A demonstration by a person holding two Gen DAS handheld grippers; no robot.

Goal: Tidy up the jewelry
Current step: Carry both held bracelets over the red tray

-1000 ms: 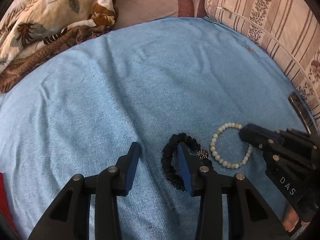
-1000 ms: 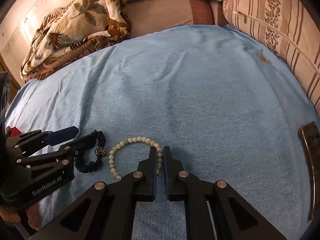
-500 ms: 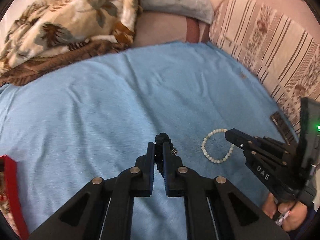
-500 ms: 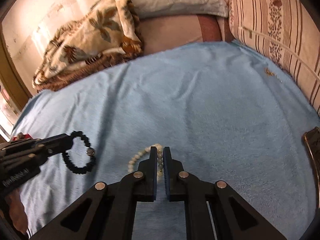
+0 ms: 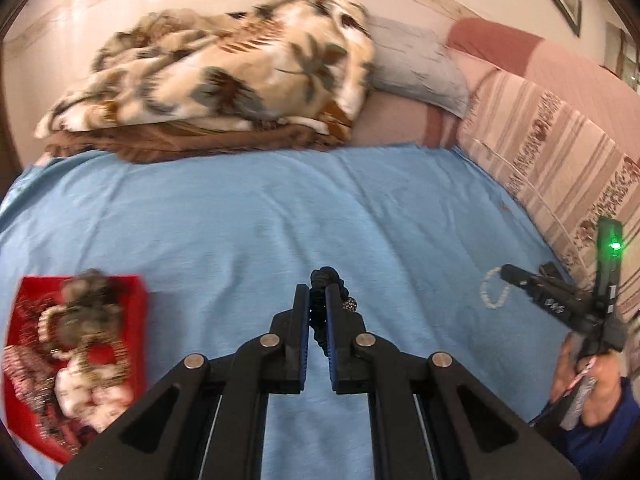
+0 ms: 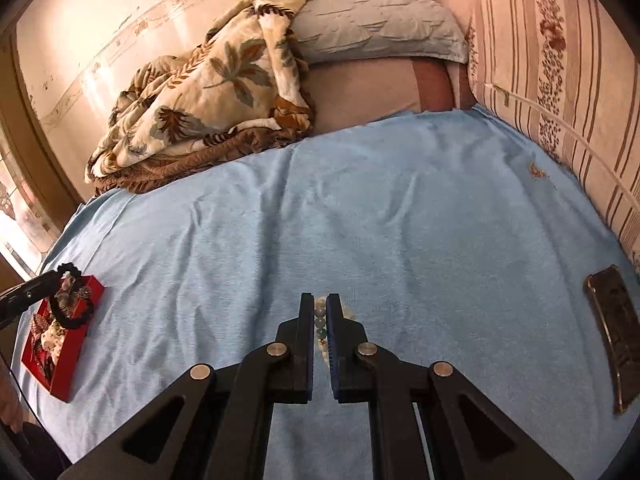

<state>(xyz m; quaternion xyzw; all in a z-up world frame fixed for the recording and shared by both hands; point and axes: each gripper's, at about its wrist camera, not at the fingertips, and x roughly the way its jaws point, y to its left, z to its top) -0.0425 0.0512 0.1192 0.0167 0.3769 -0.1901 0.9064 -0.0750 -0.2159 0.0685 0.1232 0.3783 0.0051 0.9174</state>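
My left gripper (image 5: pixel 317 294) is shut on a black beaded bracelet (image 5: pixel 325 276) and holds it lifted above the blue towel (image 5: pixel 248 220). In the right wrist view the black bracelet (image 6: pixel 74 312) hangs over a red jewelry box (image 6: pixel 76 344) at the far left. The red box (image 5: pixel 138 312) holds several pieces of jewelry and lies to the left of my left gripper. My right gripper (image 6: pixel 320 304) is shut on a pale green bead bracelet (image 6: pixel 320 322) above the towel. The pale bracelet (image 5: pixel 494 290) also dangles from the right gripper in the left wrist view.
A floral blanket (image 6: pixel 208 92) and a grey pillow (image 6: pixel 380 20) lie at the far end of the bed. A striped cushion (image 6: pixel 560 80) runs along the right side. A dark phone-like object (image 6: pixel 614 328) lies on the towel at the right.
The left gripper shut on the black bracelet and lifted it toward the red box on the left. The right gripper, shut on the pale bracelet, rose off the towel.
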